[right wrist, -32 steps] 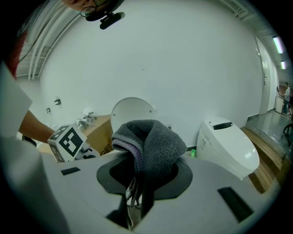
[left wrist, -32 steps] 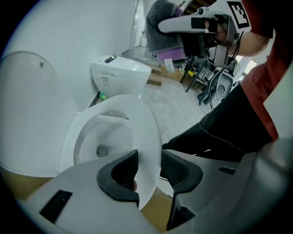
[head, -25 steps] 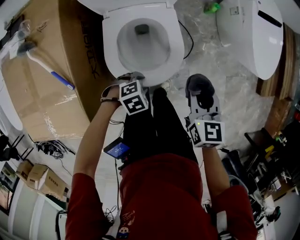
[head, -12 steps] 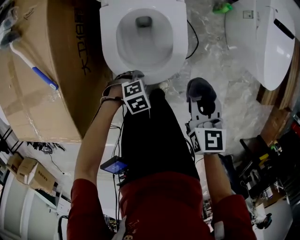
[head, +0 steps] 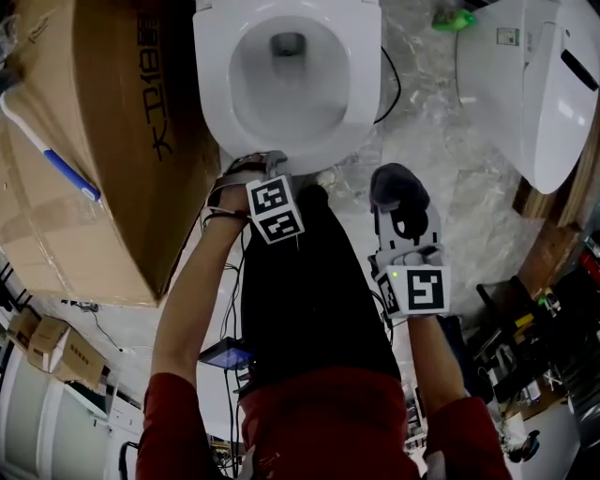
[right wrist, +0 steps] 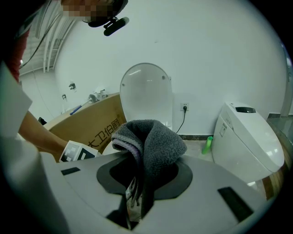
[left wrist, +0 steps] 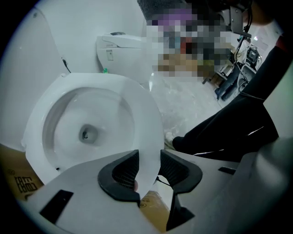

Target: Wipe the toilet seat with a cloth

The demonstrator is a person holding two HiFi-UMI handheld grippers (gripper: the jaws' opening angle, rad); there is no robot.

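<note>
A big cardboard box (head: 103, 169) stands just beside the open toilet, whose toilet seat (head: 361, 94) lies down around the bowl with the lid (right wrist: 146, 91) raised against the wall. A second toilet (head: 530, 94), its lid down, stands to the right across a stretch of pale floor (head: 441, 159). The person, in a red top (head: 319, 422) and black trousers, stands at the toilet's front.

The left gripper (left wrist: 149, 169) points steeply down at the seat's front rim. Its fingers stand apart and have just been closing a little; the white rim shows in the gap between them, and neither pad presses on it.

The right gripper (right wrist: 145, 173) hangs to the right of the bowl, apart from the seat, its fingers clamped on a grey cloth (right wrist: 151, 141) that bulges out above them.

A white brush (head: 52, 159) with a blue grip lies on the box, and a small green bottle (head: 453, 17) stands on the floor between the two toilets.
</note>
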